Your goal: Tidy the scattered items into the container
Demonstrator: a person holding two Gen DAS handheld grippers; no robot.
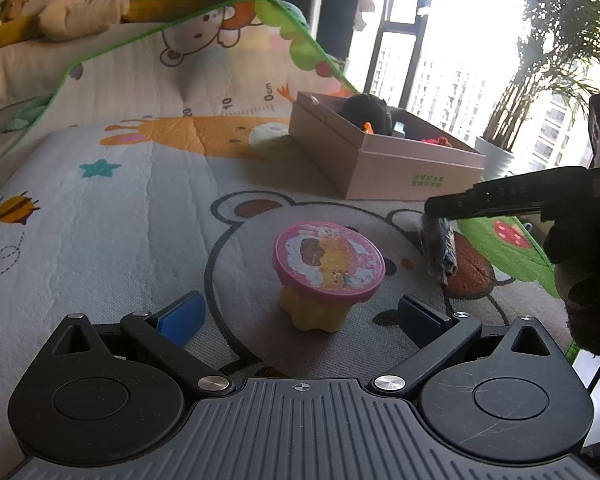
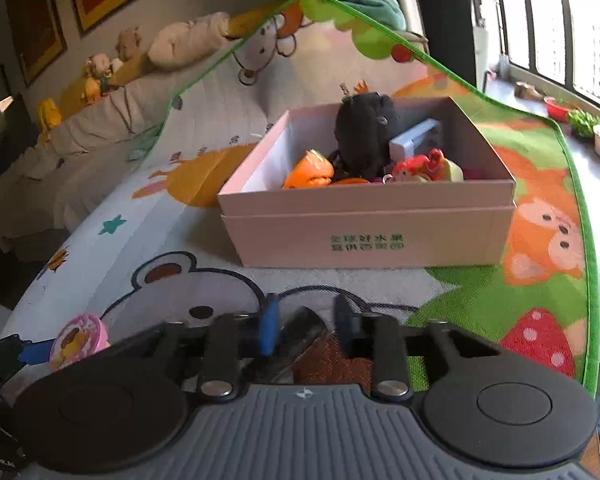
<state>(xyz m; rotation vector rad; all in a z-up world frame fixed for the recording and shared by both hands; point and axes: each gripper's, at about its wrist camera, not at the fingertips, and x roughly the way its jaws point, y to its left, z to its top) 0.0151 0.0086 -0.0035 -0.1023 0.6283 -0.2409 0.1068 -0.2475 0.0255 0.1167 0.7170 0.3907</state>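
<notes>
My left tool (image 1: pixel 300 312): open around toy table (image 1: pixel 327 270). My right tool (image 2: pixel 306 330): clamped on dark wrapper (image 1: pixel 440 250). Box (image 2: pixel 368 232): beyond.

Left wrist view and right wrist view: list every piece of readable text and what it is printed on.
"0cm", "10", "20": ruler scale printed on the play mat.
Green characters on the pink box: two lines, upside down in the right wrist view, too blurred to read.
Pink toy lid: cartoon pictures only, no legible words.
</notes>
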